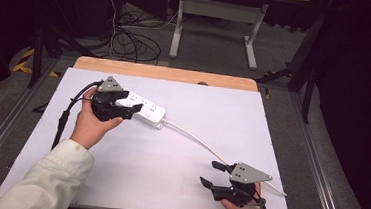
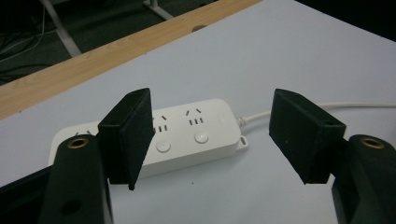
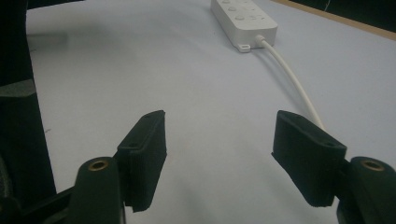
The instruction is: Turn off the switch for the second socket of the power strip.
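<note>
Power strip [image 1: 140,108], white, lies flat on the white tabletop [image 1: 170,148] toward the far left part of the board, just short of the wooden edge [image 1: 166,74] at the back. It has a few socket faces along the top and round push buttons beside them; in the left gripper view two buttons and two sets of slots are clear, the rest sits behind a jaw. Nothing is plugged into any socket that I can see, so all the visible slots are bare. A white cord [image 1: 205,143] leaves its right end and curves across the table toward the near right corner, passing just beside the right gripper [image 1: 216,174].

Left gripper [image 1: 132,109] hovers right over the near side of the strip, held in a hand [image 1: 92,122] with a pale sleeve [image 1: 52,179] behind it. Its jaws stand wide apart with nothing between the pads; the strip sits beyond and below the gap, not pinched. I can't tell from above whether a jaw tip brushes the casing.

Right gripper is down at the near right corner of the table, well apart from the strip, jaws spread wide as well and gripping nothing. Through them it's just bare tabletop, with the cord running past the right-hand jaw.
</note>
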